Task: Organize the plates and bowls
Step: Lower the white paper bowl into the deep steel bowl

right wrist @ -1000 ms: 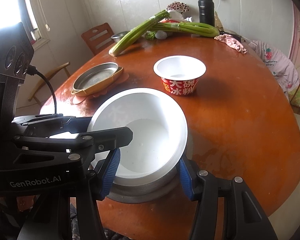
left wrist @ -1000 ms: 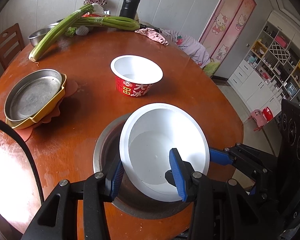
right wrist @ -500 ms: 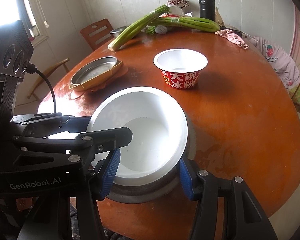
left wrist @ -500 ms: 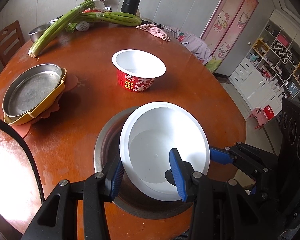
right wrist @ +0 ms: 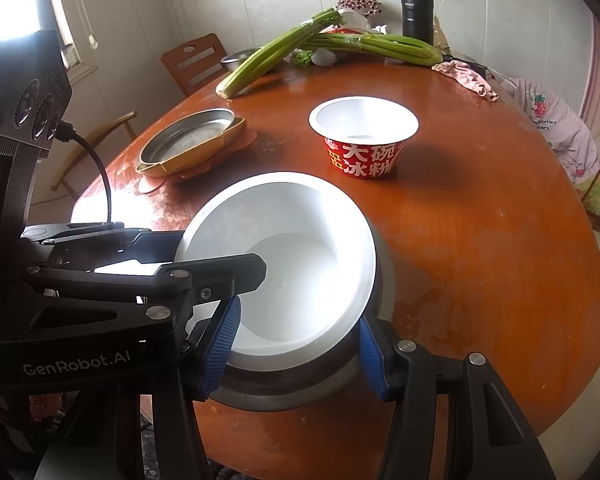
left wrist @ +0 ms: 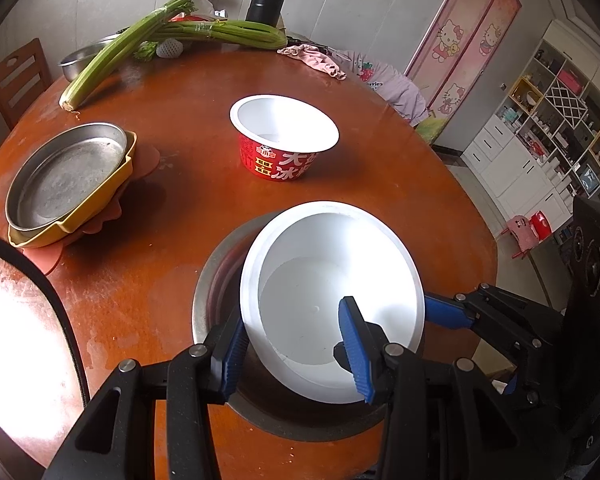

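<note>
Near table edge [left wrist: 148, 312], white bowl [left wrist: 332, 300] tilted inside steel bowl [left wrist: 216, 280]; left gripper [left wrist: 296, 354] pinching white rim, one pad inside, one outside; right gripper [right wrist: 296, 346] clamping both bowls across; red bowl [left wrist: 284, 136] straight beyond, well apart.

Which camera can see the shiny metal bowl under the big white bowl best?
The right wrist view: the round steel bowl shows its curved outer wall below the large white plastic bowl, which sits tilted in it. The left wrist view shows only its rim and a crescent of its inside, the rest hidden by the white bowl.
</note>
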`<control>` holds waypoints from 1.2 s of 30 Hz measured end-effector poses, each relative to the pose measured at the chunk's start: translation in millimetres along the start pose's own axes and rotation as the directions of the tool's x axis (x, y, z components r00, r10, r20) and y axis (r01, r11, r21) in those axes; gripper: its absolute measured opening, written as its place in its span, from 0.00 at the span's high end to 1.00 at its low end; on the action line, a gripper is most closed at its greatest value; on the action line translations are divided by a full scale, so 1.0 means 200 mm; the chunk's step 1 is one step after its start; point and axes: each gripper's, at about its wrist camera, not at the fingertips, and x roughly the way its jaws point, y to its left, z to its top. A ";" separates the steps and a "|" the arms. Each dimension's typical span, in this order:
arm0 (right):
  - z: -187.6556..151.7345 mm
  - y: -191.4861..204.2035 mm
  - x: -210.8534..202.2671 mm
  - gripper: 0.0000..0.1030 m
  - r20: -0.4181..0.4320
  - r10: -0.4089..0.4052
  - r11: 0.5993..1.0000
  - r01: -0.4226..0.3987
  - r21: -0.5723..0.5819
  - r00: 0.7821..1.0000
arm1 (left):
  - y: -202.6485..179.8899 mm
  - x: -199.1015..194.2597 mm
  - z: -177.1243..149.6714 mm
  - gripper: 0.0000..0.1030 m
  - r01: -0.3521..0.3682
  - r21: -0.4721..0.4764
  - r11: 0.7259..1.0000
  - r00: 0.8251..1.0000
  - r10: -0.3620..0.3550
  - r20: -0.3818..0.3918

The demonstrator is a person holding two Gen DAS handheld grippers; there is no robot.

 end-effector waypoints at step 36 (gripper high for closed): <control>0.02 -0.01 -0.06 0.44 0.046 -0.044 0.999 0.045 -0.029 0.998 | 0.01 -0.11 0.02 0.57 0.000 -0.021 1.000 0.998 0.001 0.069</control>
